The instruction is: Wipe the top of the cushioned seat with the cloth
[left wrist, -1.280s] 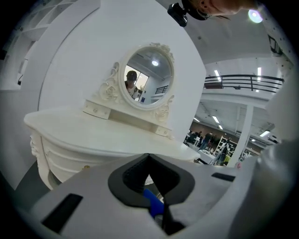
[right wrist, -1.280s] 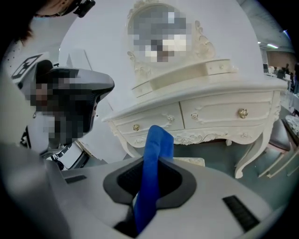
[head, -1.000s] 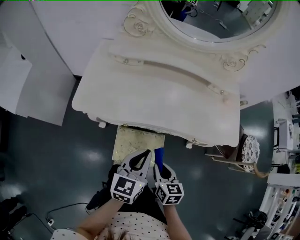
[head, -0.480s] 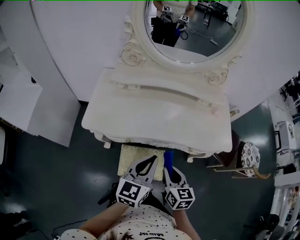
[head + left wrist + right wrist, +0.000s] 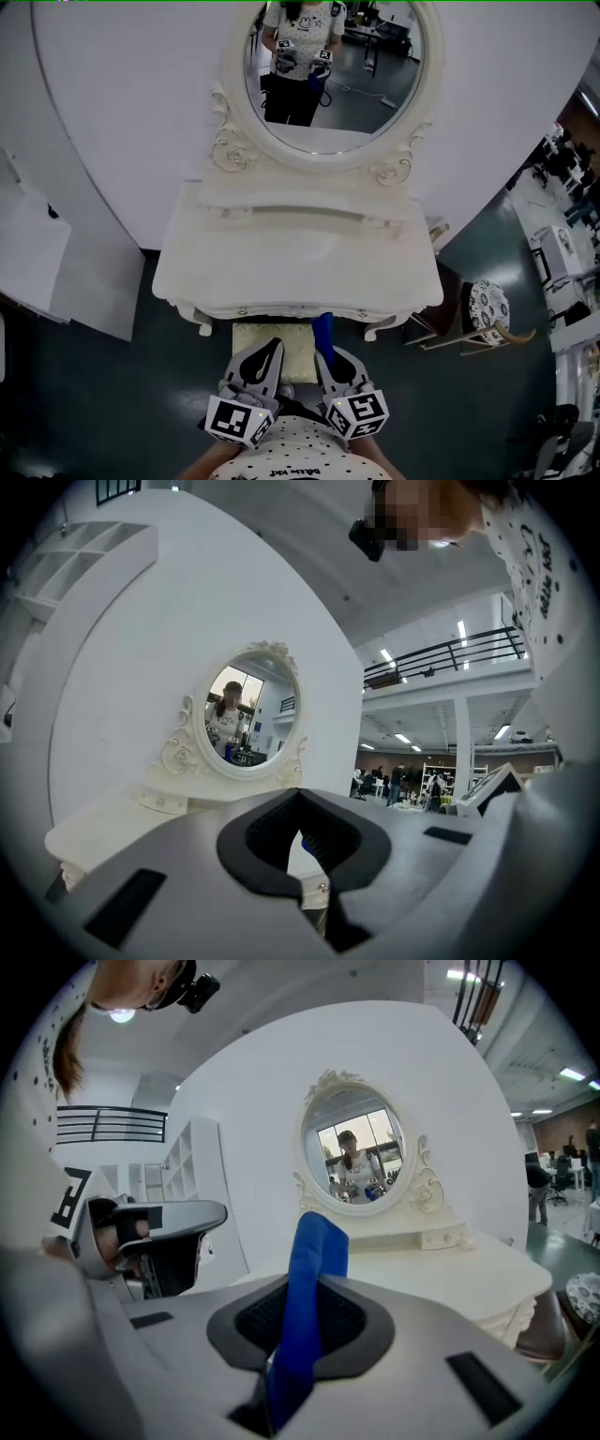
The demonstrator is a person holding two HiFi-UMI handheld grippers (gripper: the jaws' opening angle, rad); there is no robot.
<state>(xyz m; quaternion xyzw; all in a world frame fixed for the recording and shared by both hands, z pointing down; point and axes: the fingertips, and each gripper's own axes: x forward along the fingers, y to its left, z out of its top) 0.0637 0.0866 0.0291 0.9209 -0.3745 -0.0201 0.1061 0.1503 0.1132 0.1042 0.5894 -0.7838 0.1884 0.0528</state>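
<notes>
right gripper (image 5: 327,359), low in the head view just right of centre, is clamped on the blue cloth (image 5: 322,330). in the right gripper view the cloth (image 5: 314,1265) runs as a folded strip up between the two dark pads of the right gripper (image 5: 302,1312) and stands a little past the tips. left gripper (image 5: 266,362) sits just beside it at lower centre-left, its jaws pressed together with nothing between them, as the left gripper view shows (image 5: 300,836).

the cloth looks light, soft and thin. it keeps some shape only because it is folded, and it would probably go limp once spread. the grip is on the middle of the fold, which seems secure. for wiping, the free end past the tips is what would meet the seat, so a flat, low approach should suit it better than a poke.

just beyond the jaw tips lies the cushioned seat (image 5: 258,337), a pale patterned pad at lower centre. only its near part shows, since the rest is tucked under the front edge of the dressing table (image 5: 300,272). the cloth is above the seat and i cannot tell whether they touch. the padding will likely give under pressure.

farther up, at top centre, the oval mirror (image 5: 328,103) reflects the person and both grippers.
</notes>
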